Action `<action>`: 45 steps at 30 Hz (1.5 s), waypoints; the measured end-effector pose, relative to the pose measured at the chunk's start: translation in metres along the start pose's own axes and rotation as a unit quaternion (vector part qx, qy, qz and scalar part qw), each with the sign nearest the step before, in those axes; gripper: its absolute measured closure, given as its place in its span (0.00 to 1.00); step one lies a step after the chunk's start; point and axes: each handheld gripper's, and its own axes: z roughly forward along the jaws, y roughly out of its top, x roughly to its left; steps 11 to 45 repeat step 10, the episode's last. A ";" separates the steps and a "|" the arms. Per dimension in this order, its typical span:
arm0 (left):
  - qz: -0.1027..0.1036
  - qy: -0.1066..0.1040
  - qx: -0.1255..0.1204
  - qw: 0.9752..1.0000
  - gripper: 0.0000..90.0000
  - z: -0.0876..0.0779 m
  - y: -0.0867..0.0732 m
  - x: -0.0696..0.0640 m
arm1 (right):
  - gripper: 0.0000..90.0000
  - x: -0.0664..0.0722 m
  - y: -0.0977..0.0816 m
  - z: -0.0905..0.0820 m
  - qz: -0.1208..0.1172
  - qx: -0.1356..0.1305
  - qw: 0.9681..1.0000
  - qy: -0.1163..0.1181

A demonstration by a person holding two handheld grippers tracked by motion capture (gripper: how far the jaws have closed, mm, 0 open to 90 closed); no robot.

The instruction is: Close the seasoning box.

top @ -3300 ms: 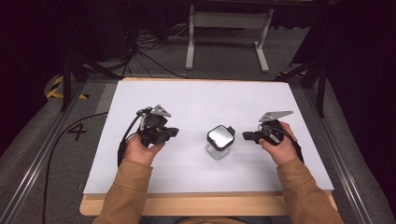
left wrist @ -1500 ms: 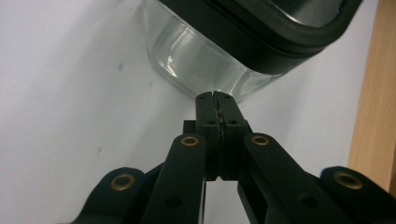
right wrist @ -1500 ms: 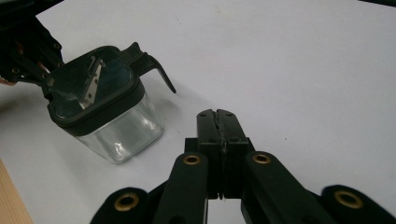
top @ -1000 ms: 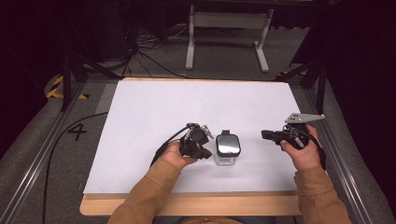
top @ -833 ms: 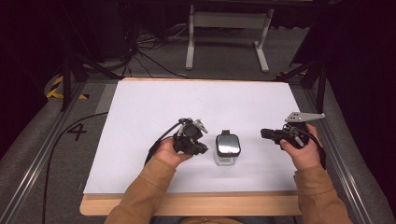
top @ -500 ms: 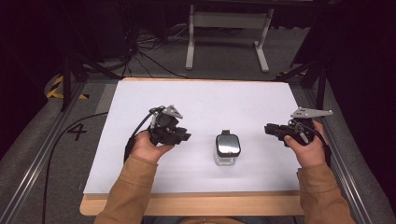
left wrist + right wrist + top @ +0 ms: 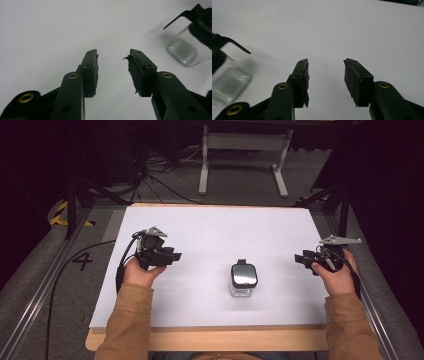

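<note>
The person is wearing tan sleeves (image 7: 127,320). The left gripper (image 7: 172,256) and right gripper (image 7: 300,258) are showing black jaws with brass-coloured rivets, frayed black pads (image 7: 93,71), grey three-cornered top plates and trailing black cables.

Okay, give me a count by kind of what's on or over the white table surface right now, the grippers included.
Grippers: 2, left gripper and right gripper, both open and empty
Clear jars with a dark lid: 1, jar
Total: 3

You have one clear jar (image 7: 243,281) with what looks like a black lid, two grippers, left gripper (image 7: 170,256) and right gripper (image 7: 301,258), and one white table (image 7: 220,230).
</note>
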 end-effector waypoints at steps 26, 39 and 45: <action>-0.034 0.011 -0.018 0.999 0.57 0.006 -0.008 0.014 | 0.55 -0.006 -0.008 0.015 0.014 0.009 1.000 0.008; -0.034 0.011 -0.018 0.999 0.57 0.006 -0.008 0.014 | 0.55 -0.006 -0.008 0.015 0.014 0.009 1.000 0.008; -0.034 0.011 -0.018 0.999 0.57 0.006 -0.008 0.014 | 0.55 -0.006 -0.008 0.015 0.014 0.009 1.000 0.008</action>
